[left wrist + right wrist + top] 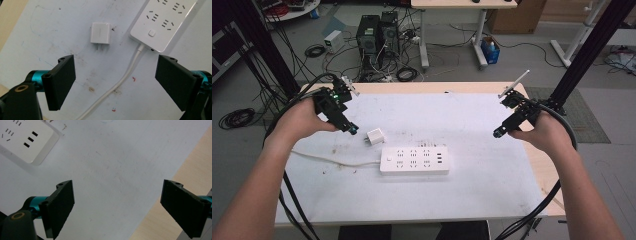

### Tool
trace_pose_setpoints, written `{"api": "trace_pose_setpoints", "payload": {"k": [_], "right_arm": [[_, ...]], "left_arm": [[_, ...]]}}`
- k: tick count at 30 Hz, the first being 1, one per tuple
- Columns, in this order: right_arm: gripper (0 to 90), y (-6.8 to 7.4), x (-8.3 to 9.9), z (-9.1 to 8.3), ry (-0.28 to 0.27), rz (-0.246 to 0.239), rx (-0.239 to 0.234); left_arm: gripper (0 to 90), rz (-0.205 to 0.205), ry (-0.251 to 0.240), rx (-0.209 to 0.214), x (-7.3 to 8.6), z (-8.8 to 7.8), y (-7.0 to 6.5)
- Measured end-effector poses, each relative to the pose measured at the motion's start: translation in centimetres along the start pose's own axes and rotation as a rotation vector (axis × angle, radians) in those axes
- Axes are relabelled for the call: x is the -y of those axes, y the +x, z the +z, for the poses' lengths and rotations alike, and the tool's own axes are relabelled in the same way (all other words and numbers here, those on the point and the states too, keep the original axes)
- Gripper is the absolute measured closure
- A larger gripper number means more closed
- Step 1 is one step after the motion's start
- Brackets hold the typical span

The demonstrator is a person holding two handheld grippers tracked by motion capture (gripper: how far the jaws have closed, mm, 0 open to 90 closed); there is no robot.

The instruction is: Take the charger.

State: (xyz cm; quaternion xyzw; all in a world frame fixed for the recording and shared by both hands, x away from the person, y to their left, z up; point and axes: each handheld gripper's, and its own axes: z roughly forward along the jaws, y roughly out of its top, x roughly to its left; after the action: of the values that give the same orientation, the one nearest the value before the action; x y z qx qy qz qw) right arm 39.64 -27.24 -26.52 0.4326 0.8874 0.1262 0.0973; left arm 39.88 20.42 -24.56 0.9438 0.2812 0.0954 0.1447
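Both forearms reached in, each hand holding a gripper. The left gripper (pixel 352 130) and right gripper (pixel 498 133) had fingers (pixel 61 83) spread wide, nothing between them.

Your left claw (pixel 115 82): jaws wide apart, nothing between them. White charger plug (pixel 100 33) on stained worktop (pixel 50 30); power strip (pixel 163 21) beside it, cord (pixel 125 75) trailing.

Lab / robotics data-collection workspace.
Grey floor strewn with loose cables (pixel 319 50), two black PC towers (pixel 378 34) on the floor, black metal rig frame posts (pixel 592 50) flanking a wooden table (pixel 437 88) topped with a scuffed white sheet (pixel 492 165); another desk (pixel 457 5) and a cardboard box (pixel 517 17) behind.
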Motion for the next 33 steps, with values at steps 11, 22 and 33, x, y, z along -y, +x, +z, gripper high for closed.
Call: {"api": "trace_pose_setpoints", "payload": {"k": [11, 22, 33], "right_arm": [[11.4, -0.6, 0.5, 0.3, -0.025, 0.001, 0.004], [11.4, -1.1, 1.0, 0.5, -0.038, 0.006, 0.004], [11.4, -0.9, 1.0, 1.3, -0.02, -0.003, -0.007]], "left_arm": [[16.7, -0.017, 0.028, -0.005, -1.2, 3.0, 1.5], [17.0, -0.024, 0.091, 0.017, -2.9, 8.9, 2.6], [20.9, 0.014, 0.196, 0.048, -3.3, 14.9, 3.0]]}}
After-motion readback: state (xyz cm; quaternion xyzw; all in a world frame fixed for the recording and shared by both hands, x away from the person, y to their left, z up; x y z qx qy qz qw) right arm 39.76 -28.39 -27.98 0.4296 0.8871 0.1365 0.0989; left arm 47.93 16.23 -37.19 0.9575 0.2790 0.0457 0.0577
